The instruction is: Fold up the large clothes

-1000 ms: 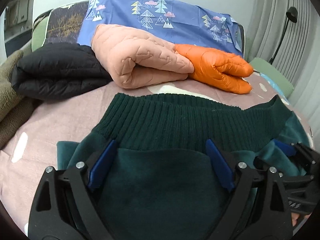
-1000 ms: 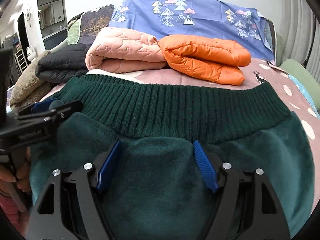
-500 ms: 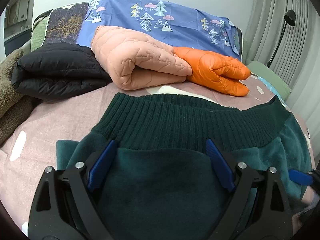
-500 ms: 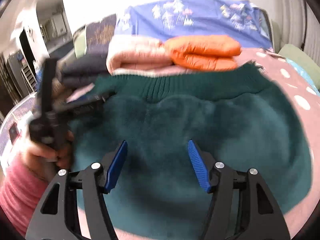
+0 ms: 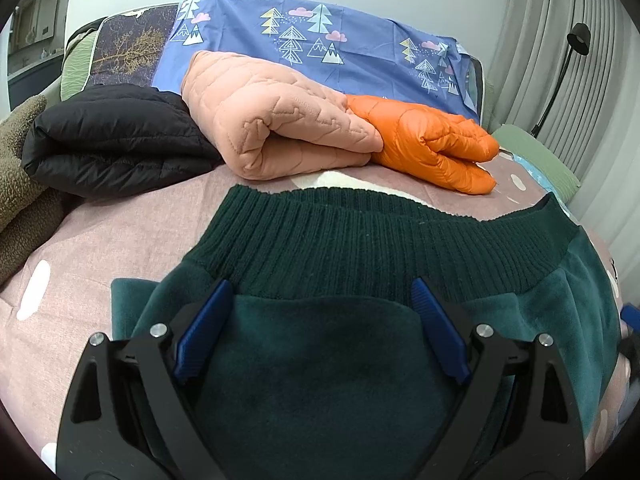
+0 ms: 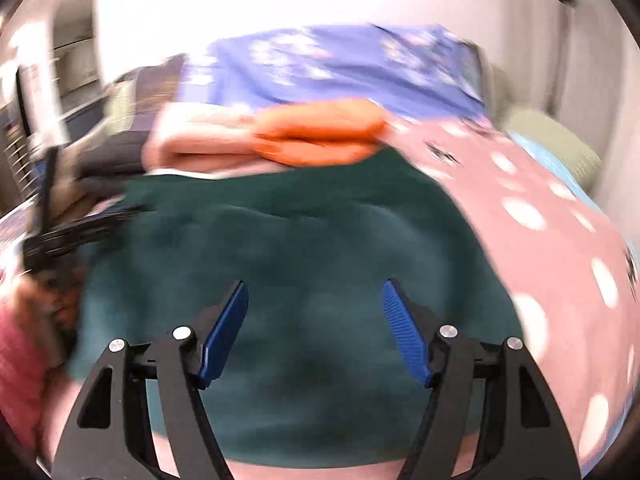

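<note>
We see the dark green garment (image 5: 360, 248) spread on the bed (image 5: 100, 236), ribbed band toward the folded jackets. Our left gripper (image 5: 320, 328) gapes over it, holding nothing. Our right gripper (image 6: 316, 328), jaws just widening, grips nothing.

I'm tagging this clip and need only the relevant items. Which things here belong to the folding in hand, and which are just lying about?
In the job:
- green sweater
- left gripper, open over it
- right gripper, open, jaws just widened, nothing between them

Lying about:
- black jacket
- pink jacket
- orange jacket
- blue sheet
- brown fleece
</note>
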`<state>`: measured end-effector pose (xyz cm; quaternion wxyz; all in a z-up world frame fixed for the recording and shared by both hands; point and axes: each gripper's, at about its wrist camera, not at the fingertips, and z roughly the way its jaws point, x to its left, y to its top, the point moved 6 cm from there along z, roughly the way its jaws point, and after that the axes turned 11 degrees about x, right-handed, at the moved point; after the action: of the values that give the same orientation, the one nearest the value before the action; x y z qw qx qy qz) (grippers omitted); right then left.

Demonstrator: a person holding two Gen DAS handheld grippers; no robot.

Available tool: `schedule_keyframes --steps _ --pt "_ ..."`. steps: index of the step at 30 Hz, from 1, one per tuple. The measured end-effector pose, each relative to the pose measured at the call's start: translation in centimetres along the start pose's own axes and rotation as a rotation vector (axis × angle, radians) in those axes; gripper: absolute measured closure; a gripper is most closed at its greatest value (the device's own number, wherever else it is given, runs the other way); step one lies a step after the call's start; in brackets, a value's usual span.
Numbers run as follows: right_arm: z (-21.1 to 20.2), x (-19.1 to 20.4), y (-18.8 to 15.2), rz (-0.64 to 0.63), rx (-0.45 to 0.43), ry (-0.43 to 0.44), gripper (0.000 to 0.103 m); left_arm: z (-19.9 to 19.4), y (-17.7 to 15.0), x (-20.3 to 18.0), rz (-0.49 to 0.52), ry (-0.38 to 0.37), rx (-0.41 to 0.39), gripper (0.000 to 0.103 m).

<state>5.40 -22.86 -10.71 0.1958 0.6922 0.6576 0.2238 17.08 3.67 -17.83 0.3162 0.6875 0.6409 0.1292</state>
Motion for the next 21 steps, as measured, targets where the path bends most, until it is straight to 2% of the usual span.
schedule_keyframes --steps 2,3,4,6,8,12,17,18,20,21 --pt "3.2 -3.4 -1.4 0.108 0.089 0.002 0.031 0.0 0.0 -0.1 0.001 0.002 0.000 0.011" --pt "4.5 -4.1 -2.3 0.119 0.098 0.065 0.031 0.0 0.0 -0.1 0.001 -0.002 0.000 0.011" --pt "4.4 -3.6 -2.4 0.072 0.083 0.038 0.031 0.0 0.0 -0.1 0.004 -0.001 0.000 0.011" --pt "3.6 -2.2 -2.1 -0.010 0.080 -0.072 0.030 0.0 0.0 -0.1 0.005 0.003 -0.001 0.011" --pt "3.0 -2.0 -1.6 0.003 0.089 -0.094 0.030 0.0 0.0 -0.1 0.000 -0.004 0.000 0.011" --pt "0.6 -1.9 0.9 0.079 0.027 0.046 0.030 0.0 0.0 0.1 0.001 -0.002 -0.004 0.011" --pt "-0.1 2.2 3.5 -0.017 -0.061 0.110 0.030 0.0 0.0 0.1 0.002 -0.002 -0.006 0.011" --pt "0.9 3.4 3.7 -0.050 -0.052 0.106 0.029 0.0 0.0 0.2 0.002 -0.001 -0.005 0.011" --pt "4.6 4.5 3.6 -0.096 0.063 0.090 0.026 0.0 0.0 0.2 0.002 -0.001 -0.005 0.011" --pt "5.9 5.0 3.1 -0.106 0.092 0.067 0.024 -0.1 -0.1 0.1 0.002 -0.001 -0.005 0.011"
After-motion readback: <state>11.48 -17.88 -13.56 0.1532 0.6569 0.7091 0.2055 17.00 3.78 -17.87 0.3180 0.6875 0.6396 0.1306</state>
